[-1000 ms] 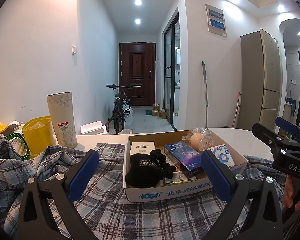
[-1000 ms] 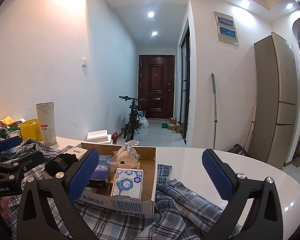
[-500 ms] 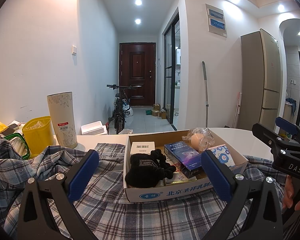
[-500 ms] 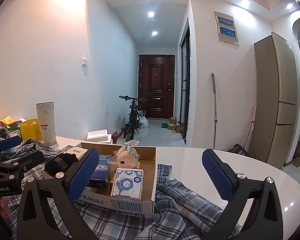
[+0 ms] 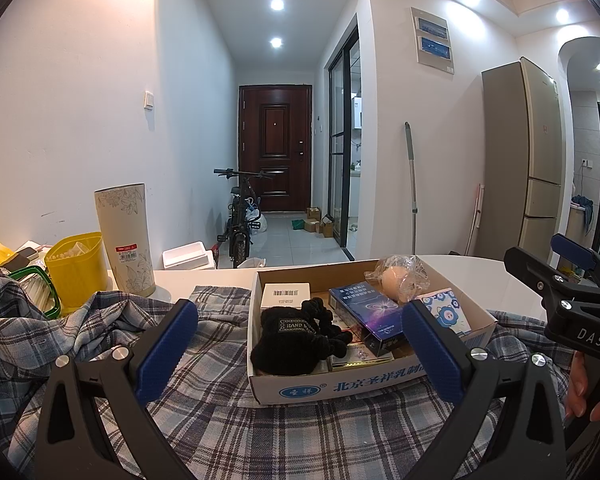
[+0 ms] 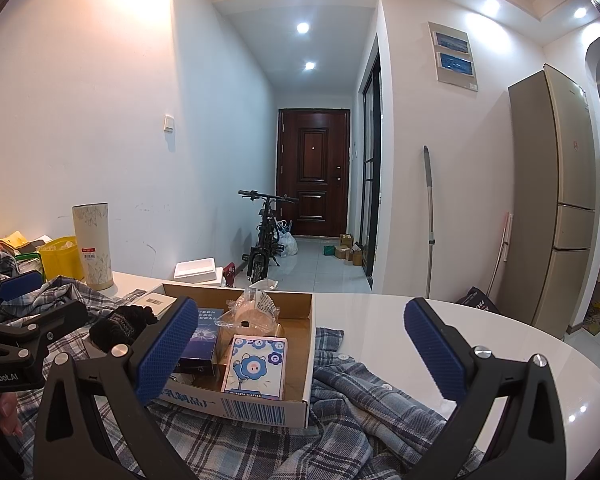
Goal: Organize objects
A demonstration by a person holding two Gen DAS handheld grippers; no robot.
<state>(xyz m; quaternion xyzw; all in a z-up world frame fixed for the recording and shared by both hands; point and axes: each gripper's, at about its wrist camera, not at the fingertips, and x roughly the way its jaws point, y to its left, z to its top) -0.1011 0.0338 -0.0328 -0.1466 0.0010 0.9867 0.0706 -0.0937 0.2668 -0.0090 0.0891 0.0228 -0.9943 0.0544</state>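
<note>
Cardboard box [image 5: 340,386] on the checked shirt [image 5: 228,432] looks light but floppy, so I'd grip its near wall, both left tongs [image 5: 300,354] and right tongs [image 6: 300,354] released, empty.

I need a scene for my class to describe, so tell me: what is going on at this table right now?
A person holds two handheld grippers over a white table, both open and empty. The left gripper and right gripper hover near a cardboard box that sits on a plaid shirt. The box holds a black glove, a blue box, a flower-print packet and a bagged roundish item. Nothing is gripped yet.
</note>
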